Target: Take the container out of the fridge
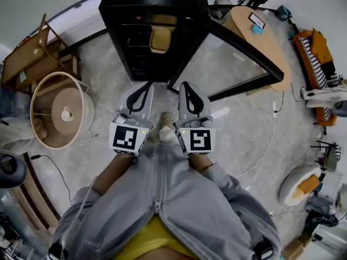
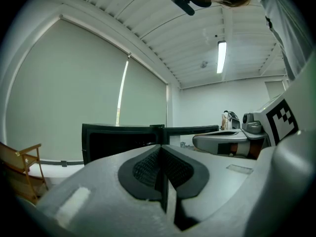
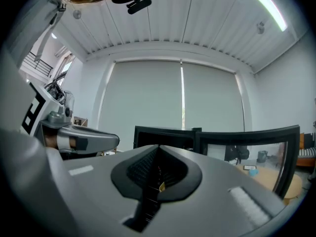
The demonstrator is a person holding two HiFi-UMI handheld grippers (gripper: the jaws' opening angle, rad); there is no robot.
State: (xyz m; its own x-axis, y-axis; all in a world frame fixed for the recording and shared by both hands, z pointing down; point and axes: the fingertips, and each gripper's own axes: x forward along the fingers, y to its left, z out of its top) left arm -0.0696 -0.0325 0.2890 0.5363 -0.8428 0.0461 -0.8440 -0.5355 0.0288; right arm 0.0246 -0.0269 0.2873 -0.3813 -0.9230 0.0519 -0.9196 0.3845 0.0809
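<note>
The mustard-yellow, tub-shaped plastic container (image 1: 160,39) is sitting on an upper shelf inside the tall black fridge (image 1: 127,15), a little right of the shelf's middle, with nothing touching it. The fridge's black-framed glass door (image 1: 238,53) is standing wide open, swung out to the person's right, so the way in is looking clear.

As for progress, the opening step is looking done and the rest is waiting: the container is not yet gripped, lifted or carried out. The left tongs (image 1: 143,86) are resting pressed together and holding nothing. The right tongs (image 1: 187,86) are likewise lying together, apart from a thin dark slit, and are gripping nothing. Both are hovering side by side low in front of the fridge, well short of the shelf. Judging from this, the tongs are going to need spreading, raising to shelf height and reaching in before any grasp.

The person, wearing a grey zip-up hooded top (image 1: 162,199), is standing on a pale, marble-patterned floor (image 1: 108,91). A round woven basket-like stand (image 1: 57,110) and a wooden folding chair (image 1: 32,58) are standing to the left. A round pale wooden counter (image 1: 244,28), an orange sofa (image 1: 314,53) and a white cable (image 1: 265,145) are lying to the right. Grey roller blinds and a ribbed white ceiling are enclosing the room.
</note>
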